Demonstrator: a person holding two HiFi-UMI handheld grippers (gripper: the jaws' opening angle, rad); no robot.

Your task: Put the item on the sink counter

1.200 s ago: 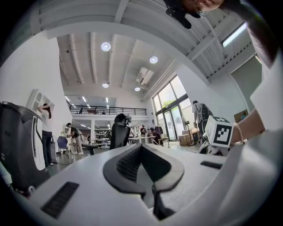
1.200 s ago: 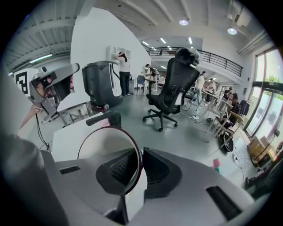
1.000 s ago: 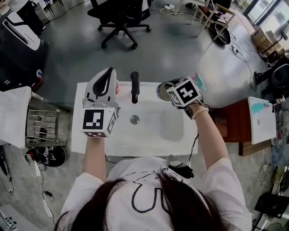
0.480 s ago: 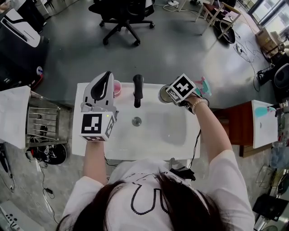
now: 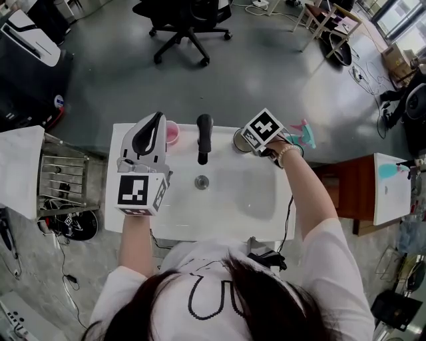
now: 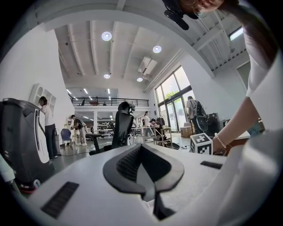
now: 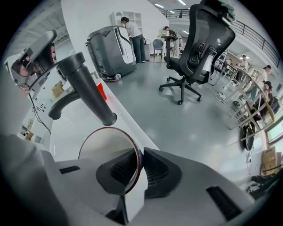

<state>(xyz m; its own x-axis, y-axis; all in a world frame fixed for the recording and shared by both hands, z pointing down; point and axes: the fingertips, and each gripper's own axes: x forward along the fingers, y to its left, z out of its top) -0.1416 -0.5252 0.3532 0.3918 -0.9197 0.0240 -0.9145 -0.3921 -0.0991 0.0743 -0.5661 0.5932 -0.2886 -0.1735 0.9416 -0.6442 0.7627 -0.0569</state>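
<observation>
Head view, from above: you stand at a white sink surface (image 5: 117, 212) with a sunken basin (image 5: 239, 196) and a drain (image 5: 202, 181) at its middle. A black faucet (image 5: 204, 136) rises from the back edge at centre.

Right tongs (image 7: 139, 155): held steeply downward at the back edge, just right of the faucet. They are narrow and clamped on the thin, dark-red rim of a round item (image 7: 105, 145), one pad inside the rim and one outside. The task's thing is therefore in your right tongs, above the back strip of the surface and beside the faucet. Whether its underside touches the surface cannot be told.

Left tongs (image 5: 158, 120): held level over the left part of the surface, pointing toward the back edge. The pad tips meet and nothing lies between them. A pink cup (image 5: 172, 133) stands on the back strip just right of these tips, between them and the faucet.

Background: grey floor with a black office chair (image 5: 188, 18) beyond the surface.
</observation>
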